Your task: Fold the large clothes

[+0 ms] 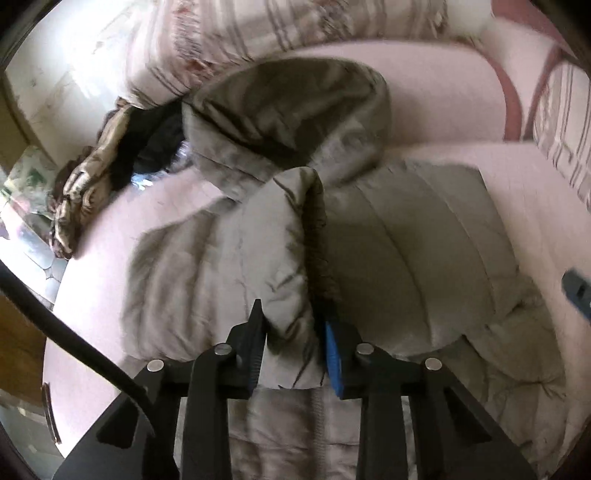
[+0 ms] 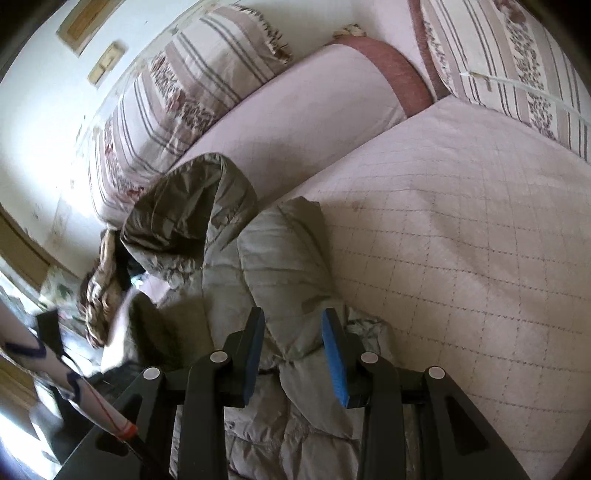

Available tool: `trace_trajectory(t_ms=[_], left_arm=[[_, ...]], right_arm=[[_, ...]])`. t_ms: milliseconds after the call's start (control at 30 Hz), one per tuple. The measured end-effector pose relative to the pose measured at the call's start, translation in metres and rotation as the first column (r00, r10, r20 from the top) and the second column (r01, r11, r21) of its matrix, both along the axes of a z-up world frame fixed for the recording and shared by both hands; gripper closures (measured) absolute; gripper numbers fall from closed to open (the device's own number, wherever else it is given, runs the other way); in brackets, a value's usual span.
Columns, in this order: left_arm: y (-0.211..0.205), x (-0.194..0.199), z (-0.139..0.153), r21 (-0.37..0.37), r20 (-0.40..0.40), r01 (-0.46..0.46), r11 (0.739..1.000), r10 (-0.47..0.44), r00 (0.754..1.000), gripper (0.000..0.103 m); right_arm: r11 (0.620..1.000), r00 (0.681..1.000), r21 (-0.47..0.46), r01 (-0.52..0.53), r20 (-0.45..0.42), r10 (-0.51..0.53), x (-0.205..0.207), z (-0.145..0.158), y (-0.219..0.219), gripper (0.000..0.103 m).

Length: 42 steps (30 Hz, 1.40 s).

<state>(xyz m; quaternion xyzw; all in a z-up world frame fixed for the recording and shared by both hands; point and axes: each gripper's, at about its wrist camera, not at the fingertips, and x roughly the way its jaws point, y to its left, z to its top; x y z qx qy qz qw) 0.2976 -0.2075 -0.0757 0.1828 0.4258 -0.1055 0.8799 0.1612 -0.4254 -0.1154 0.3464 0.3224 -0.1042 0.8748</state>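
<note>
A grey-olive padded jacket lies spread on a pale pink quilted mattress, its hood bunched toward the back cushions. My left gripper is shut on a raised fold of the jacket beside its zip edge, and the fabric fills the gap between the pads. In the right wrist view the same jacket runs up to its hood. My right gripper is shut on a puffy fold of it near the jacket's right edge.
Striped floral cushions line the back and right side. A heap of patterned and dark clothes lies at the left end. A black cable crosses the lower left. Bare mattress extends to the right.
</note>
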Motion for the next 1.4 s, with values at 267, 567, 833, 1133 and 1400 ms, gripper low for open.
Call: trace_trajectory(t_ms=[267, 567, 833, 1133, 1400], left_arm=[[0.084, 0.053, 0.027, 0.070, 0.128, -0.193, 0.979, 0.183, 0.975, 0.097], [0.195, 0.114, -0.013, -0.123, -0.141, -0.382, 0.916, 0.365, 0.920, 0.068], [0.227, 0.112, -0.036, -0.391, -0.335, -0.465, 0.794, 0.347, 0.876, 0.046], [0.247, 0.110, -0.038, -0.639, -0.459, -0.497, 0.587, 0.228, 0.859, 0.036], [0.190, 0.121, -0.057, -0.586, -0.464, -0.401, 0.704, 0.113, 0.878, 0.031]], right_arm=[[1.000, 0.999, -0.017, -0.021, -0.035, 0.021, 0.011, -0.009, 0.013, 0.068], [0.998, 0.996, -0.034, -0.050, -0.082, 0.047, 0.026, -0.021, 0.024, 0.068], [0.999, 0.995, -0.039, -0.038, -0.090, 0.034, 0.027, -0.023, 0.023, 0.064], [0.998, 0.994, -0.048, -0.040, -0.100, 0.035, 0.027, -0.025, 0.023, 0.064], [0.997, 0.993, -0.057, -0.045, -0.109, 0.039, 0.027, -0.028, 0.023, 0.064]])
